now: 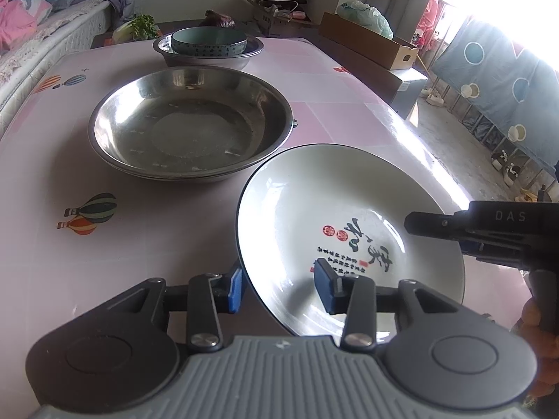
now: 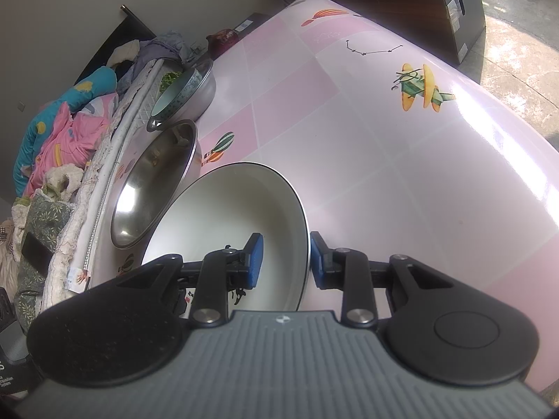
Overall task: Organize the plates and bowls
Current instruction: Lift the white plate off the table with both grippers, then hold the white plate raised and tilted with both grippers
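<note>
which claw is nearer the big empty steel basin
Left. The left claw straddles the white plate's rim on the side facing the steel basin; the right claw straddles the plate's opposite rim, farther from it.

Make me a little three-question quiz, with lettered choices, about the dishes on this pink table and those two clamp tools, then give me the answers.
1. Where does the teal bowl sit?
A. Inside the far metal basin
B. On the white plate
C. On the floor

2. What colour are the gripper pads?
A. Red
B. Blue
C. Yellow

3. How does the white plate stand in relation to the two grippers?
A. Untouched, far from both
B. Upside down under one
C. Its rim lies between the jaws of both

Answers: 1 A, the bowl nests in the basin at the table's far end. 2 B, the pads are blue. 3 C, the left gripper and the right gripper each straddle the plate's rim at opposite sides.
</note>
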`<state>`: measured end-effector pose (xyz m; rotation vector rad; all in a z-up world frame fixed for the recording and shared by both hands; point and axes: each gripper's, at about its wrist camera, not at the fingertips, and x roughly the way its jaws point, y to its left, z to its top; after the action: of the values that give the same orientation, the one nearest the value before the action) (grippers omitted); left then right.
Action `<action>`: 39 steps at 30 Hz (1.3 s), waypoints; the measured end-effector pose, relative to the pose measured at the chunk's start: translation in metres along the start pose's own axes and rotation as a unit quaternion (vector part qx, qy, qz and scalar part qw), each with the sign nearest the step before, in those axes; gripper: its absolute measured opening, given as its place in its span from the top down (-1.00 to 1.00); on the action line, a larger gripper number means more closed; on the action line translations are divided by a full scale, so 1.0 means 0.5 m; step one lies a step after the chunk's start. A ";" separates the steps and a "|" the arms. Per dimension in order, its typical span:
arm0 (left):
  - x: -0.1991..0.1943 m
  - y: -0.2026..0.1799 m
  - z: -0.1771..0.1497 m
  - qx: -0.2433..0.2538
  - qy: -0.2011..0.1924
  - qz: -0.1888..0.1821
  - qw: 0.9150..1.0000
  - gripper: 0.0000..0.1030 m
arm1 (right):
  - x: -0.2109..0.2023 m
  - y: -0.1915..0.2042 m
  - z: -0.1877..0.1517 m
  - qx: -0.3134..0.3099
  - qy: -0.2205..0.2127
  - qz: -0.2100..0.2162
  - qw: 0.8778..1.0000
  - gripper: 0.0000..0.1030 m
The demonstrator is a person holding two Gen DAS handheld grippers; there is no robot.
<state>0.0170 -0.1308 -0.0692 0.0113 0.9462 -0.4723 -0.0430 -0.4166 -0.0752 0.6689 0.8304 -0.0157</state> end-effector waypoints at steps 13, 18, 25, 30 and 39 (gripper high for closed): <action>0.000 -0.001 -0.001 0.001 -0.001 0.001 1.000 0.18 | 0.000 0.000 0.000 0.000 0.000 0.000 1.000 0.46; 0.000 -0.001 -0.001 0.001 -0.001 0.001 1.000 0.18 | 0.000 0.000 0.000 -0.001 0.000 0.000 1.000 0.46; -0.001 -0.001 -0.001 0.002 -0.002 0.002 1.000 0.18 | -0.003 -0.005 -0.003 0.002 0.006 0.001 1.000 0.46; -0.001 -0.001 -0.001 0.002 -0.002 0.002 1.000 0.18 | -0.014 -0.008 -0.016 0.001 0.011 0.003 1.000 0.46; -0.005 -0.005 -0.002 0.009 0.001 -0.003 1.000 0.16 | -0.019 -0.006 -0.019 -0.005 0.008 0.000 1.000 0.46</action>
<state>0.0141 -0.1321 -0.0672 0.0261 0.9447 -0.4859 -0.0567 -0.4158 -0.0748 0.6599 0.8450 -0.0069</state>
